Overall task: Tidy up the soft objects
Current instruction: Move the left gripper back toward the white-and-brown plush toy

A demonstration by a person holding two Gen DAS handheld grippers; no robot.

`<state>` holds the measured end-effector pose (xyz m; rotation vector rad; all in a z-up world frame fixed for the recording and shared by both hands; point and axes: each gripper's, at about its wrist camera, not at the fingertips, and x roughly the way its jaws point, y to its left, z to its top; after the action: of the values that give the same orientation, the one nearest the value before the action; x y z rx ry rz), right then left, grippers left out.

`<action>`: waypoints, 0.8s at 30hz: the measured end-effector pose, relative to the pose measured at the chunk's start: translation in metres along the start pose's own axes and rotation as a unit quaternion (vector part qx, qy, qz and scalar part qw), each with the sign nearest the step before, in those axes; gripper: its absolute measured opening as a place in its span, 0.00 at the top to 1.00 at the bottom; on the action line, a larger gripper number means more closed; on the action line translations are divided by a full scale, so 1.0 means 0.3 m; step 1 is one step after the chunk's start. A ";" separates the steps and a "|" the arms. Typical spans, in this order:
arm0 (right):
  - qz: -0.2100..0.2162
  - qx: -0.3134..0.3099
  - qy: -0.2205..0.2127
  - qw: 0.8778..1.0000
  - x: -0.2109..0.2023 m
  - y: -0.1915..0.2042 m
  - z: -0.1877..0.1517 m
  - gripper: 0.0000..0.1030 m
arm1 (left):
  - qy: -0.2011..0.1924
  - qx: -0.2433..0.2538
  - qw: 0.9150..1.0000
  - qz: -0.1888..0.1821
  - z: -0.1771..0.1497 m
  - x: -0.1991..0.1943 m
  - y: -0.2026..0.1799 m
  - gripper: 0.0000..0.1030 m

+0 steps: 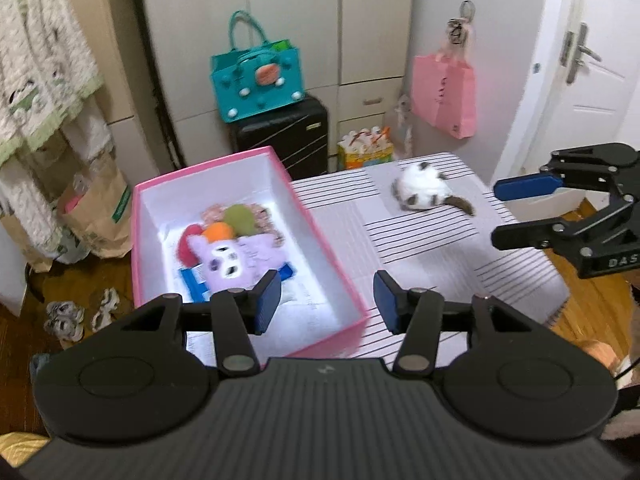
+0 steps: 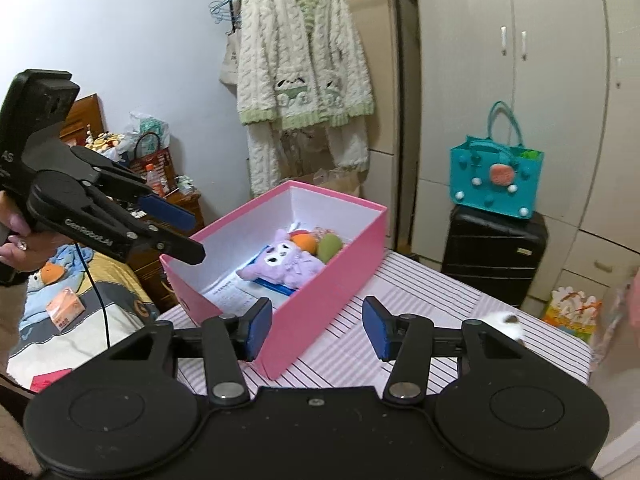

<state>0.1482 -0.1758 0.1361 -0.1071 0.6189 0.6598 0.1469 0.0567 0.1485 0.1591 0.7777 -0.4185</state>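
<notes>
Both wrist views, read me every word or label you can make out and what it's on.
"GenRobot.AI": left gripper body, right wrist view.
"DAS", cut off: right gripper body, left wrist view.
Papers in the pink box, paper bag, orange carton: print too blurred to read.

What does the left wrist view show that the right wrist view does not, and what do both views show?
Only the left wrist view shows the pink paper bag hanging by the white door, and the whole white plush cat on the striped table. Only the right wrist view shows the whole cream knitted cardigan and the bed. Both show the pink box holding the purple plush toy, the teal handbag, and both open grippers: left, right.
</notes>
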 end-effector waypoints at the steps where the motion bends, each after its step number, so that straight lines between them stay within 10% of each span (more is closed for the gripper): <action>1: -0.003 0.001 -0.002 1.000 -0.014 -0.006 -0.009 0.46 | -0.003 0.003 1.000 -0.006 0.001 0.000 -0.024 0.51; 24: -0.069 0.022 -0.039 0.997 -0.068 -0.303 -0.267 0.37 | -0.041 0.024 0.995 -0.087 0.127 0.343 -0.430 0.43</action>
<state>0.1500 -0.2815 0.0735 -0.0822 0.5442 0.5137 0.1824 -0.1029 0.1041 0.1196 0.7031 -0.6053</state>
